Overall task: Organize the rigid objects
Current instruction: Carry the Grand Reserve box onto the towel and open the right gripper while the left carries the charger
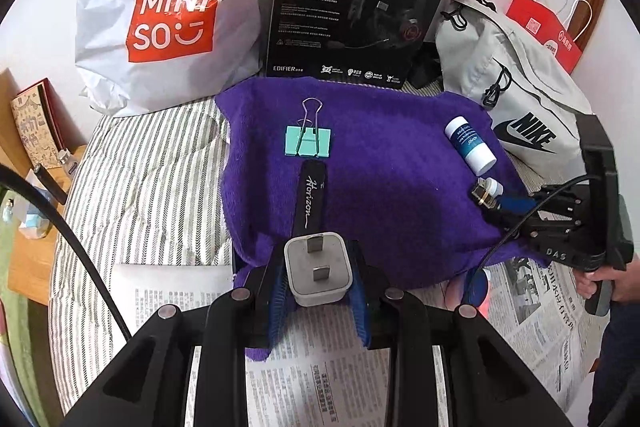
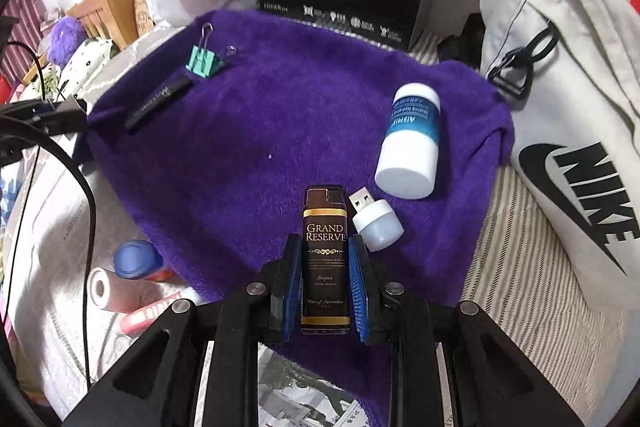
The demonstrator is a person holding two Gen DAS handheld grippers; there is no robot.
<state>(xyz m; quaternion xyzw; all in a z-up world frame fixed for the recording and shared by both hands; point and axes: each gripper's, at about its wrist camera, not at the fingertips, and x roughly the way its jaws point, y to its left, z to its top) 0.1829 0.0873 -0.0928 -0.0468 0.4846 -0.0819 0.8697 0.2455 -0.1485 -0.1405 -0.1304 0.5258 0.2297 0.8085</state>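
A purple towel (image 1: 392, 195) (image 2: 260, 147) holds a green binder clip (image 1: 308, 141) (image 2: 204, 61), a black Horizon bar (image 1: 310, 199) (image 2: 158, 103), a white and blue bottle (image 1: 470, 141) (image 2: 412, 143) lying on its side, and a small white USB lamp (image 1: 491, 185) (image 2: 374, 219). My left gripper (image 1: 319, 279) is shut on a white plug adapter (image 1: 318, 271), prongs up, over the towel's near edge just behind the bar. My right gripper (image 2: 325, 267) (image 1: 486, 202) is shut on a brown Grand Reserve lighter (image 2: 325, 259), close beside the USB lamp.
A Miniso bag (image 1: 168, 19), a black headset box (image 1: 360, 7), a grey Nike bag (image 1: 520, 95) (image 2: 560, 87) and a red paper bag (image 1: 548, 35) line the back. Newspaper (image 1: 320, 355) and striped bedding (image 1: 152, 167) lie under the towel. A blue-capped bottle (image 2: 136, 259) and a pink roll (image 2: 106, 287) lie off the towel's near left edge.
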